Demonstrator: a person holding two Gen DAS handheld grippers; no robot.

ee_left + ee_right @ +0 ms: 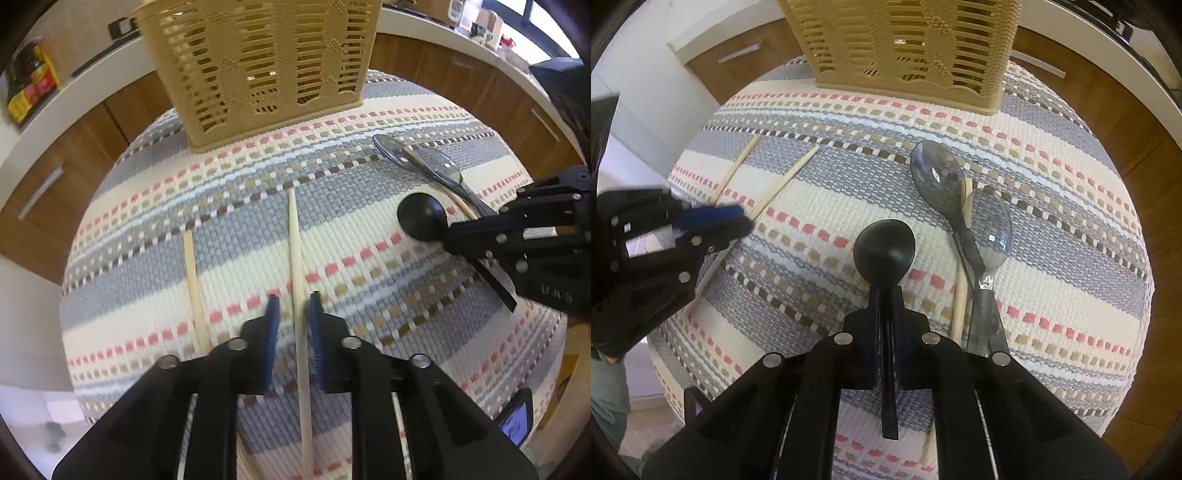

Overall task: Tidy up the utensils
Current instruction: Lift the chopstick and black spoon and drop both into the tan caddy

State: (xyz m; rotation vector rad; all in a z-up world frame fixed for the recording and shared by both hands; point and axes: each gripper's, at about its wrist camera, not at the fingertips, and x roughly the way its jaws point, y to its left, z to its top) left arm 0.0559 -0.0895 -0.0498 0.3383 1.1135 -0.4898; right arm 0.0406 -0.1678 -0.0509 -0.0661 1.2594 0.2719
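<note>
A tan slatted utensil basket stands at the far side of the striped mat; it also shows in the right wrist view. My left gripper is open, its blue pads either side of a wooden chopstick lying on the mat. A second chopstick lies to its left. My right gripper is shut on a black spoon, also visible in the left wrist view. Two metal spoons and another chopstick lie to its right.
The mat covers a small round-looking table. Wooden cabinets under a white counter run behind it. A dark jar stands on the counter at left. A phone-like screen sits low at right.
</note>
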